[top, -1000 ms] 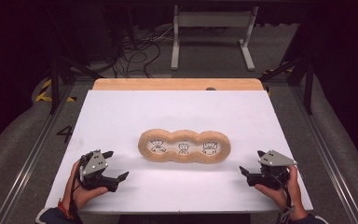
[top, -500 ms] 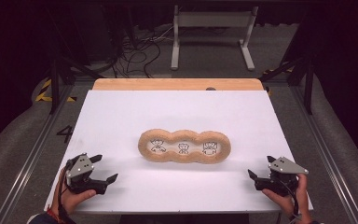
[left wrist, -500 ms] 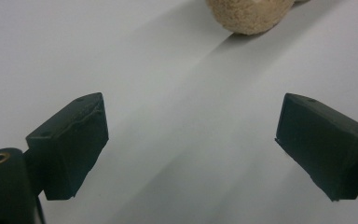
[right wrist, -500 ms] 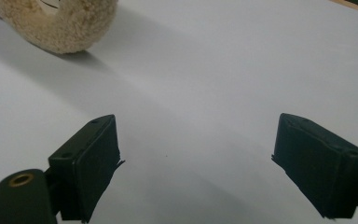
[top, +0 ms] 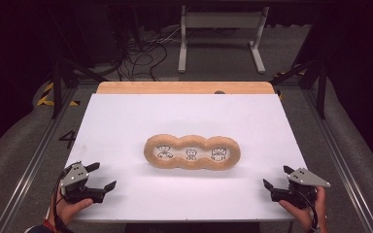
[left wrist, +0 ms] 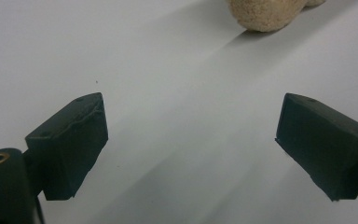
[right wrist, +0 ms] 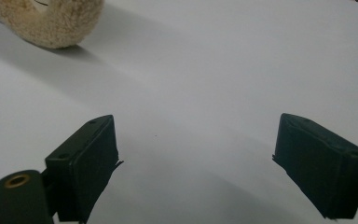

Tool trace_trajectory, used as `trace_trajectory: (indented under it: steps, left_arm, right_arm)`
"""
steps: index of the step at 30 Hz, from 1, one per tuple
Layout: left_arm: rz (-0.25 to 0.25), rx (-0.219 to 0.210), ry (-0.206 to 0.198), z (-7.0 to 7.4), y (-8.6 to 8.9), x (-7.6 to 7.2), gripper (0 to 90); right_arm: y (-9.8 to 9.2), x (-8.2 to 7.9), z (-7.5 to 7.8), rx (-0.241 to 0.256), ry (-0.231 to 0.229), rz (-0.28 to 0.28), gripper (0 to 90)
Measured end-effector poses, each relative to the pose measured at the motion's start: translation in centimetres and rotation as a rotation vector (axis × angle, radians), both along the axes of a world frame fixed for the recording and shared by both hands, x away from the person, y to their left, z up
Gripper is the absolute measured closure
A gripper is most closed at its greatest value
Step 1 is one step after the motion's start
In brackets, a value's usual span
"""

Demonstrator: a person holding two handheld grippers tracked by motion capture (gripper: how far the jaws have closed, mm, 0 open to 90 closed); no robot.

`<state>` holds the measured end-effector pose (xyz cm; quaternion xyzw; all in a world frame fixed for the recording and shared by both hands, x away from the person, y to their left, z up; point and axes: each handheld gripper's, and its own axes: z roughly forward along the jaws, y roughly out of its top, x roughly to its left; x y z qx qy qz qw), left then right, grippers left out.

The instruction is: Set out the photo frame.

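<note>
A tan fuzzy three-ring frame (top: 192, 152) lies flat in the middle of the white table (top: 184, 116), with a small drawn figure inside each ring. My left gripper (top: 101, 175) rests open at the front left corner, held by a hand, nothing between its jaws. At the front right corner my right gripper (top: 278, 176) is open too and holds nothing. In the left gripper view the gripper (left wrist: 191, 142) stands wide over bare table, the frame's fuzzy end (left wrist: 266, 14) at the top. In the right gripper view the gripper (right wrist: 196, 161) is spread, the frame's end (right wrist: 46, 21) at top left.
A wooden strip (top: 184, 87) runs along the table's far edge. Beyond it stand a metal stand (top: 221, 34), loose cables (top: 141, 48) and dark frame legs on the floor. Metal rails (top: 342, 160) flank the table on both sides.
Both hands have drawn back toward the front edge and outward, away from the frame. Both grippers stay open.
</note>
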<state>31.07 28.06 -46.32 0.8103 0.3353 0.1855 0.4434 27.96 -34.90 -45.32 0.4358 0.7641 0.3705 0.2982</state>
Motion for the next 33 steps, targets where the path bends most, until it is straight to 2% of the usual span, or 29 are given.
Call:
trace_trajectory:
  steps: [7, 20, 27, 33]
  left_arm:
    - [-0.017, 0.030, -0.006, 0.05, -0.35, 0.04, 9.0]
    - [-0.026, 0.025, -0.013, 0.11, -0.71, -0.10, 8.8]
    - [-0.028, 0.035, -0.009, 0.07, -0.86, 0.02, 8.8]
    - [-0.032, 0.037, -0.004, -0.05, -0.91, 0.20, 8.9]
  right_arm:
    - [0.51, 0.05, 0.09, -0.029, -0.003, -0.002, 12.8]
    - [0.93, 0.04, 0.00, -0.043, 0.004, 0.006, 12.7]
    - [0.57, -0.14, 0.28, -0.045, -0.015, -0.014, 12.4]
    - [0.46, 0.05, 0.15, -0.047, -0.008, -0.021, 12.2]
